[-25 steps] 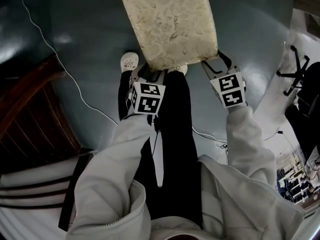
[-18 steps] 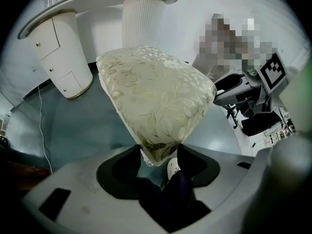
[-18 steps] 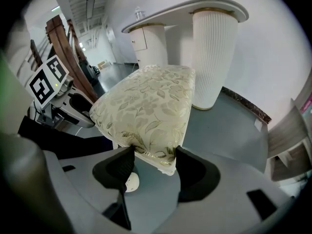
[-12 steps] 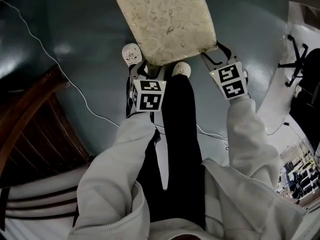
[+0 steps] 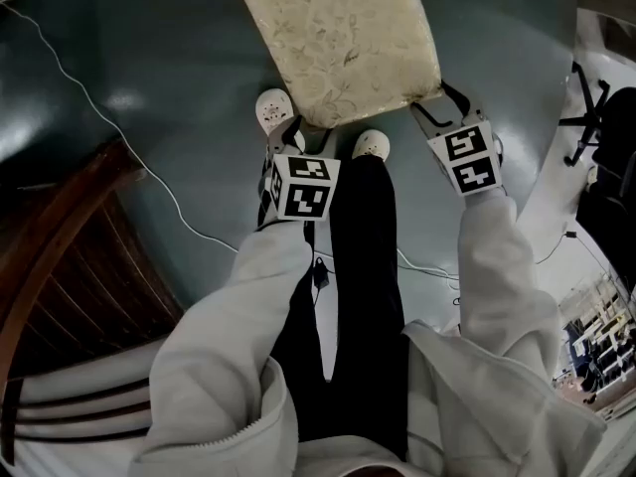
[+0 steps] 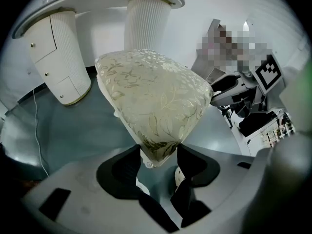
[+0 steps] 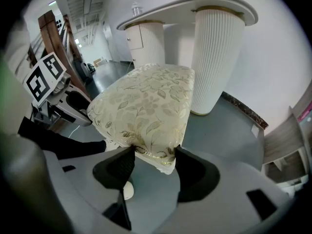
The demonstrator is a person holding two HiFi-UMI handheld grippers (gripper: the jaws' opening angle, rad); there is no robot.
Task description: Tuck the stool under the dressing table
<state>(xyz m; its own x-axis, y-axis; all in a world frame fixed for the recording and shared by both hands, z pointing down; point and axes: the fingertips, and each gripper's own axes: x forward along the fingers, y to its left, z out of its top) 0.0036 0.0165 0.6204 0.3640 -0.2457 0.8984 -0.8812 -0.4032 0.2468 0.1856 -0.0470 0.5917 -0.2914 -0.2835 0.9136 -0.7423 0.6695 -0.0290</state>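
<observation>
The stool (image 5: 338,38) has a cream cushion with a leaf pattern and fills the top of the head view. My left gripper (image 5: 306,127) is shut on its near left corner, and my right gripper (image 5: 435,99) is shut on its near right corner. In the left gripper view the cushion corner (image 6: 158,150) sits pinched between the dark jaws of that gripper (image 6: 158,161). The right gripper (image 7: 152,157) clamps the other corner (image 7: 161,157) the same way. Beyond the stool stands the white dressing table (image 7: 217,52) with fluted pedestals (image 6: 146,26).
A dark wooden frame (image 5: 70,266) stands at the left on the grey floor. A thin white cable (image 5: 149,167) runs across the floor. An office chair base (image 5: 586,117) is at the right. The person's white shoes (image 5: 273,109) are just under the stool's near edge.
The stool and both grippers have shifted slightly forward and to the right. The person's feet have stepped along behind it. Both grips are unchanged.
</observation>
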